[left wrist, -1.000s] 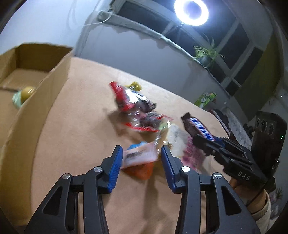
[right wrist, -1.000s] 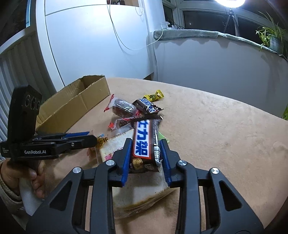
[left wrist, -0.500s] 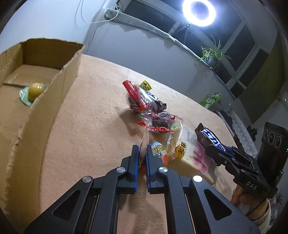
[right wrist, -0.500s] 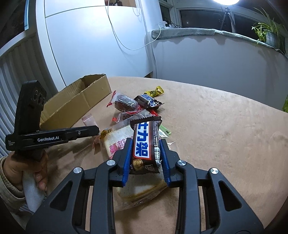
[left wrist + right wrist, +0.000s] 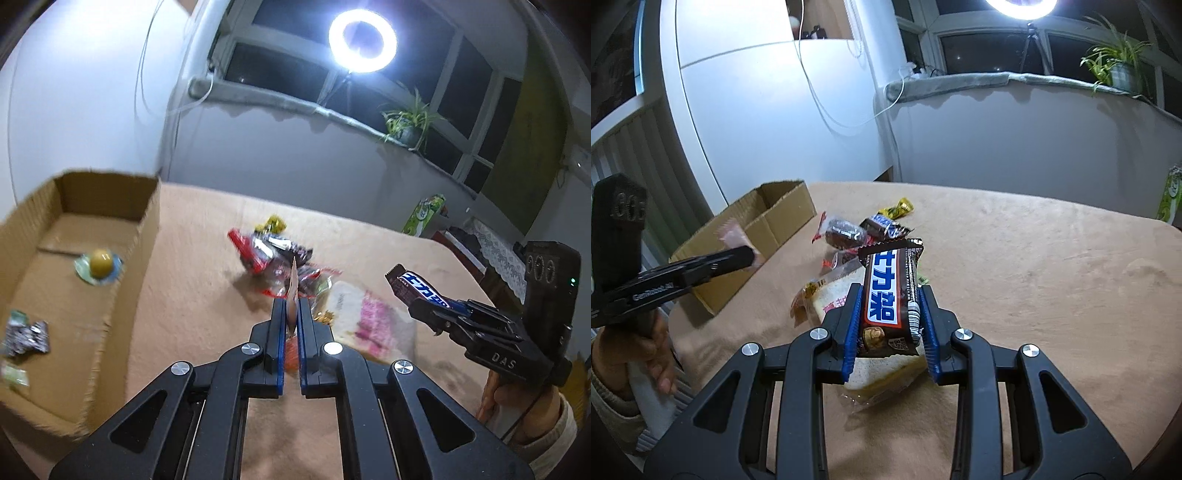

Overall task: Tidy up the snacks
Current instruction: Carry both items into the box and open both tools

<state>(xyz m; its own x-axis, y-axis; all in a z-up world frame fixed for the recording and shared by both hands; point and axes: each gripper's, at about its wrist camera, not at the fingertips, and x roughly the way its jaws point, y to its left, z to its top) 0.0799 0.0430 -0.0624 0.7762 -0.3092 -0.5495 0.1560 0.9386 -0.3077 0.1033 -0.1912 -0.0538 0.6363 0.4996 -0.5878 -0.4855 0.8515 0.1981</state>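
Left gripper jaws nearly closed, pinching a thin packet edge-on, lifted off the surface; in the right view the same packet shows pinkish and blurred at the tip of the left gripper, in front of the box. Right gripper jaws narrow, clamped on a chocolate bar by its long sides, bar raised above a bread pack lying on the surface. Left view shows the right gripper with the bar sticking out toward the pile. Snack pile sits mid-surface, just right of the box: red-edged clear packs, dark wrappers, a yellow candy at the far side; bread pack near the pile's right. Inside the box: a yellow ball snack on greenish wrap, a silver wrapper, a green packet at the near end. Left view is motion-blurred.
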